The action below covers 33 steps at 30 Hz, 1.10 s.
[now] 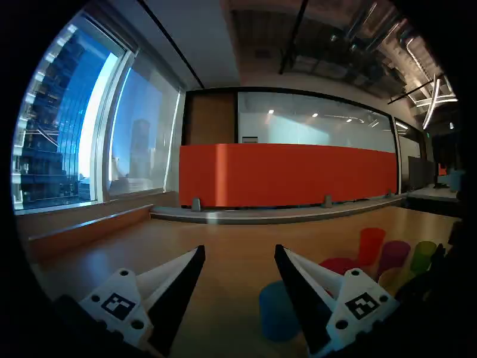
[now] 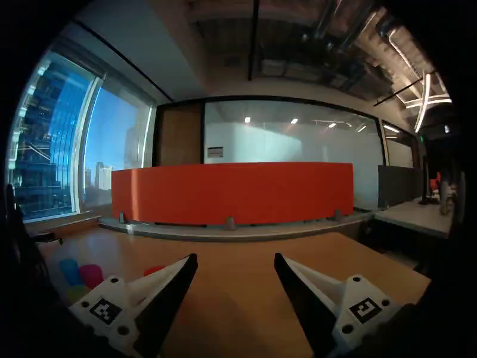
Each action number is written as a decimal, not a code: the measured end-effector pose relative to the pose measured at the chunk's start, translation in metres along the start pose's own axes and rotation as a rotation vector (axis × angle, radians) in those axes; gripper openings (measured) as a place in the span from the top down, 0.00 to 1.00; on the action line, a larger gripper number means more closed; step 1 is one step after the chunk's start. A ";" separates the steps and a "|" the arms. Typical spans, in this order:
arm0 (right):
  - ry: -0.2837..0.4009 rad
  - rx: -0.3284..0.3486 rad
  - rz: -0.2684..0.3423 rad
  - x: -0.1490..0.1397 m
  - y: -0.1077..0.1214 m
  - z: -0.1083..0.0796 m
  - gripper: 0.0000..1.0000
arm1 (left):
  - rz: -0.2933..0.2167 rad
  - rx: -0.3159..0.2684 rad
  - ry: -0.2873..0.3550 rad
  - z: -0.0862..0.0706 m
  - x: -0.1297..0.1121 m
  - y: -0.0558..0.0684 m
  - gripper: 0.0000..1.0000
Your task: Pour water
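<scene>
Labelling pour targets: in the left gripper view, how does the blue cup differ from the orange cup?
Colour: the blue cup is dull blue, the orange cup translucent orange. Position: the blue cup sits close to the left gripper, partly hidden behind it; the orange cup stands farther back, beside a purple cup and a green cup. Both rest on the wooden table, neither gripped.

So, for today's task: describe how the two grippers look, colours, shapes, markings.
The left gripper and right gripper match: two pointed wedge fingers, white outside, black on the inner faces, each base carrying a square black-and-white marker and round holes.
</scene>
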State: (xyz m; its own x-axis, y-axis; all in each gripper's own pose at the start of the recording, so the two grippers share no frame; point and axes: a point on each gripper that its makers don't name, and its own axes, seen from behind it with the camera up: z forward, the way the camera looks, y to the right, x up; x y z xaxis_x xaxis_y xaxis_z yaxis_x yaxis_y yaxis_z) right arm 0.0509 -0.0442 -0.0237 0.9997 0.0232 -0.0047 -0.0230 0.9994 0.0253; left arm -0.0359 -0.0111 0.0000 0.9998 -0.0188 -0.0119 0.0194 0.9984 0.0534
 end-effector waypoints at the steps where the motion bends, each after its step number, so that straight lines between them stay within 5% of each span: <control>1: 0.000 0.000 0.000 0.000 0.000 0.000 0.00 | 0.001 0.001 -0.003 0.000 -0.001 0.000 0.14; 33: 0.047 0.017 -0.032 -0.007 0.017 -0.006 0.00 | 0.004 -0.007 -0.021 0.001 -0.005 0.002 0.14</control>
State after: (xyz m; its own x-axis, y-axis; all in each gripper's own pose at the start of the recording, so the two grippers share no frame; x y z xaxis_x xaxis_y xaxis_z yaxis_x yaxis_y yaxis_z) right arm 0.0439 -0.0271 -0.0288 0.9986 -0.0074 -0.0530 0.0096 0.9991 0.0418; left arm -0.0410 -0.0093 0.0011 0.9998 -0.0154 0.0091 0.0150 0.9988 0.0460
